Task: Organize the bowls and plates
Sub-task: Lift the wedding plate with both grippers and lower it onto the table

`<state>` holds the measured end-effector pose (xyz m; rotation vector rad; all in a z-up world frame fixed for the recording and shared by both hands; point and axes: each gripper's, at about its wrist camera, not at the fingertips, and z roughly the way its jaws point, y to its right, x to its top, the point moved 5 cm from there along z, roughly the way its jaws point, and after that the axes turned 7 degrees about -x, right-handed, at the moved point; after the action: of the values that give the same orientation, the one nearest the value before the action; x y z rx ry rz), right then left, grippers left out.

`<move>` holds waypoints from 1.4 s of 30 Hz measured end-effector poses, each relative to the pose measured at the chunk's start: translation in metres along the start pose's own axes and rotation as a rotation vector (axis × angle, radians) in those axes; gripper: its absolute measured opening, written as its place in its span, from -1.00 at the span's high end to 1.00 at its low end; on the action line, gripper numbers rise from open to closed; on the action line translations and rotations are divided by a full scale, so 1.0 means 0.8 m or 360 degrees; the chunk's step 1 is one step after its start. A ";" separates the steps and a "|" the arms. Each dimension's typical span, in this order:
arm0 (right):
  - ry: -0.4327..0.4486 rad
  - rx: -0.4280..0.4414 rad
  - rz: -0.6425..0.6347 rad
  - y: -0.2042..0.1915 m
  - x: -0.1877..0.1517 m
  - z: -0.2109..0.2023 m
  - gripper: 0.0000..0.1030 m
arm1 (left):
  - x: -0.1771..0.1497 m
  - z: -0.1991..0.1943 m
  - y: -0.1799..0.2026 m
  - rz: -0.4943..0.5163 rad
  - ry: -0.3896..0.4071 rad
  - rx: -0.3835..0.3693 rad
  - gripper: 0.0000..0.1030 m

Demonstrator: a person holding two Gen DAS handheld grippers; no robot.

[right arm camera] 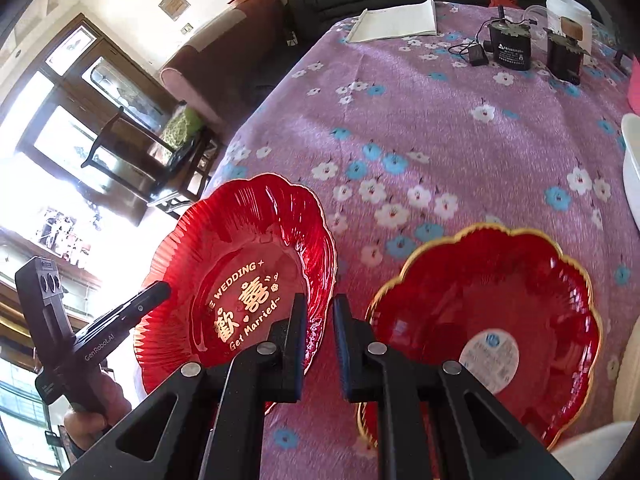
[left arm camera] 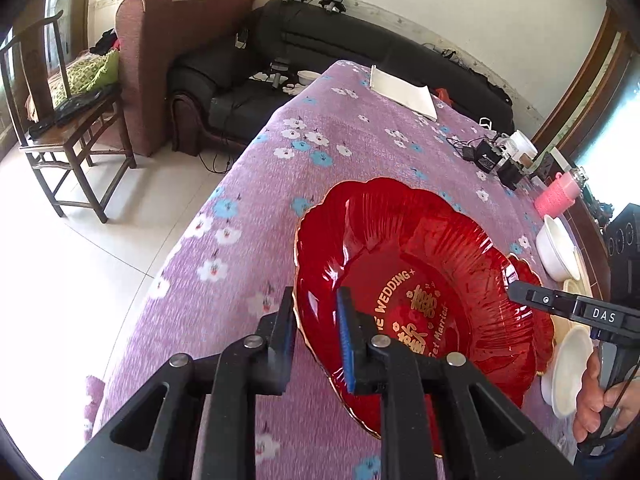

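Observation:
A red scalloped glass plate with gold wedding lettering is held tilted above the purple flowered tablecloth. My left gripper is shut on its near rim, one finger on each side. The same plate shows in the right wrist view with the left gripper's fingers at its left rim. A second red gold-rimmed plate with a round sticker lies on the cloth to the right. My right gripper hovers between the two plates, slightly open and empty.
White bowls and a small white dish sit at the table's right side. A white notebook, black adapters with cables, a pink cup stand farther back. Table edge drops left toward a wooden chair.

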<state>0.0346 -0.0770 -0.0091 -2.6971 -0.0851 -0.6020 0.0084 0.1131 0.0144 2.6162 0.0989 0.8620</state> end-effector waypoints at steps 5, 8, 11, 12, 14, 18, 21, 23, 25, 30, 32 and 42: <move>0.0015 0.0056 -0.0028 -0.012 -0.036 -0.014 0.71 | -0.042 -0.024 -0.004 -0.0022 0.0026 -0.0011 0.60; 0.0030 0.0078 -0.0044 -0.018 -0.054 -0.022 0.71 | -0.060 -0.035 -0.004 -0.0021 0.0044 0.0003 0.60; 0.0045 0.0089 -0.0074 -0.025 -0.070 -0.027 0.71 | -0.074 -0.045 -0.006 -0.0007 0.0065 0.0035 0.60; 0.0051 0.0088 -0.0087 -0.027 -0.075 -0.028 0.71 | -0.077 -0.046 -0.006 0.0002 0.0070 0.0044 0.60; 0.0063 0.0072 -0.0102 -0.029 -0.084 -0.028 0.71 | -0.081 -0.047 -0.005 0.0007 0.0076 0.0058 0.60; 0.0051 0.0062 -0.0079 -0.022 -0.095 -0.020 0.71 | -0.087 -0.043 -0.001 0.0034 0.0093 0.0092 0.59; 0.0036 0.0067 -0.0048 -0.013 -0.099 -0.016 0.70 | -0.091 -0.036 -0.001 0.0023 0.0081 0.0067 0.59; 0.0032 0.0088 -0.0031 -0.009 -0.101 -0.017 0.67 | -0.091 -0.038 -0.002 0.0016 0.0096 0.0056 0.59; 0.0024 0.0113 -0.0007 -0.006 -0.103 -0.020 0.67 | -0.092 -0.040 -0.002 0.0012 0.0104 0.0052 0.54; 0.0046 0.0113 0.0033 0.009 -0.109 -0.030 0.63 | -0.089 -0.052 -0.003 0.0014 0.0139 0.0058 0.50; 0.0056 0.0128 0.0063 0.017 -0.111 -0.034 0.55 | -0.089 -0.055 -0.002 0.0007 0.0149 0.0060 0.43; 0.0117 0.0099 0.0181 0.066 -0.124 -0.061 0.54 | -0.086 -0.077 0.009 0.0025 0.0213 0.0069 0.31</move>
<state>-0.0672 -0.1416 -0.0281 -2.5965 0.0677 -0.6522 -0.0834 0.1144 0.0240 2.6003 0.1350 1.0513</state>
